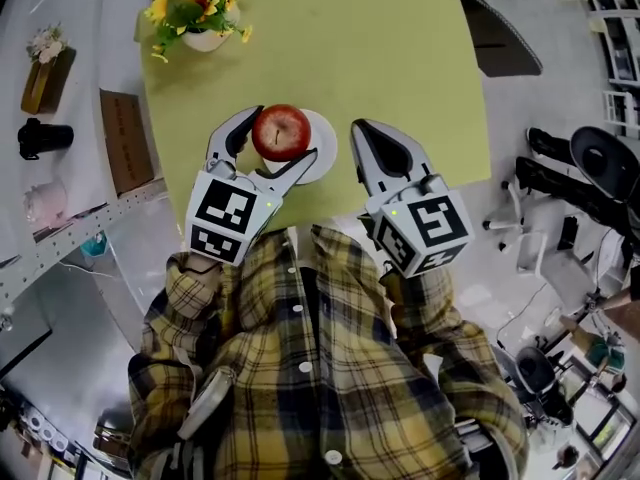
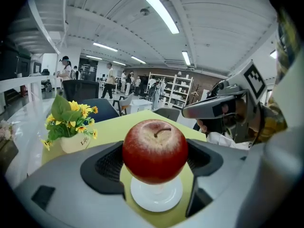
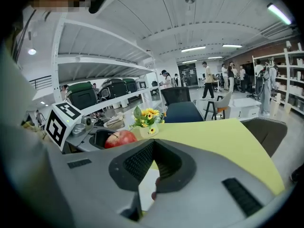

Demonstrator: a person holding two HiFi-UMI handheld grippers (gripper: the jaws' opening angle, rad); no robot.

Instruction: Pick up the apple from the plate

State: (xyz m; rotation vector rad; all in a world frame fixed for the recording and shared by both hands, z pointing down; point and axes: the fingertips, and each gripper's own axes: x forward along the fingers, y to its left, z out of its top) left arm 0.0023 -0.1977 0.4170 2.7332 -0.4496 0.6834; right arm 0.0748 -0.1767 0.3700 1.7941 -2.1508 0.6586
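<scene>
your left claw (image 1: 283, 134) clamped the apple (image 2: 155, 148) from both sides over the plate (image 2: 156, 199) on the yellow-green surface (image 1: 400, 58); your right claw (image 1: 360, 130) hung beside it, jaws together, empty.

The small flower pot (image 2: 75, 143) has a word on it that looks like "Life". No other words can be read.

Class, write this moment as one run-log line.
left gripper: shut on apple | apple: over white plate | right gripper: shut, empty
</scene>
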